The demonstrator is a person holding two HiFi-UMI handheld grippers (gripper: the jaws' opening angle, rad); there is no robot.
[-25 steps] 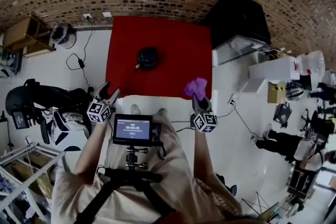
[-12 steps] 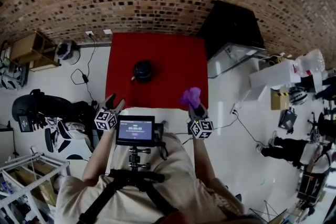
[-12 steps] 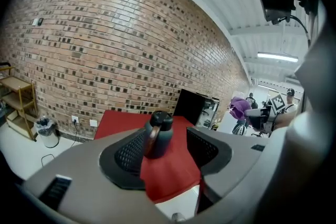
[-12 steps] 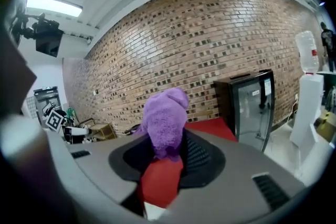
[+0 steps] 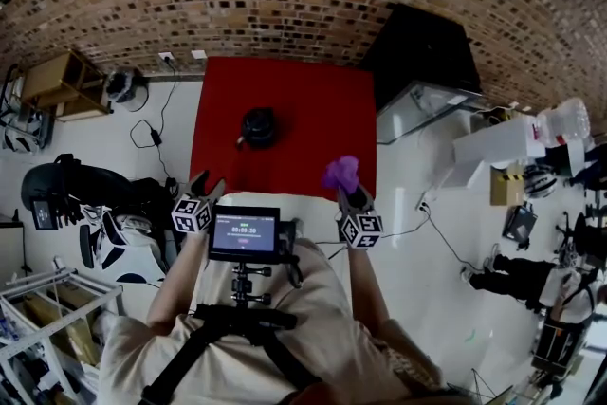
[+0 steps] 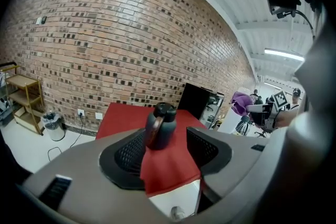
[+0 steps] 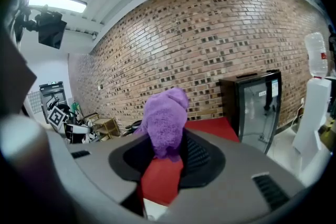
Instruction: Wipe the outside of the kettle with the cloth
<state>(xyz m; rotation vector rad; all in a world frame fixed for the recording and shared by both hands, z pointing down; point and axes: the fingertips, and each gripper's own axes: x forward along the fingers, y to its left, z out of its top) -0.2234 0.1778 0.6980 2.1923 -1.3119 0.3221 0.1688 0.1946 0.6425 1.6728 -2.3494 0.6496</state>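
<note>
Your right claw (image 7: 167,157) pinches the purple cloth (image 7: 165,120), bunched up ready for wiping. Your left claw (image 6: 165,152) gapes wide and empty, aimed at the kettle (image 6: 160,126) well ahead on the red table (image 5: 313,109), probably to steady it.

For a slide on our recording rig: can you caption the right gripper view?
Right tongs clamp a purple cloth, with a red table and brick wall beyond.
</note>
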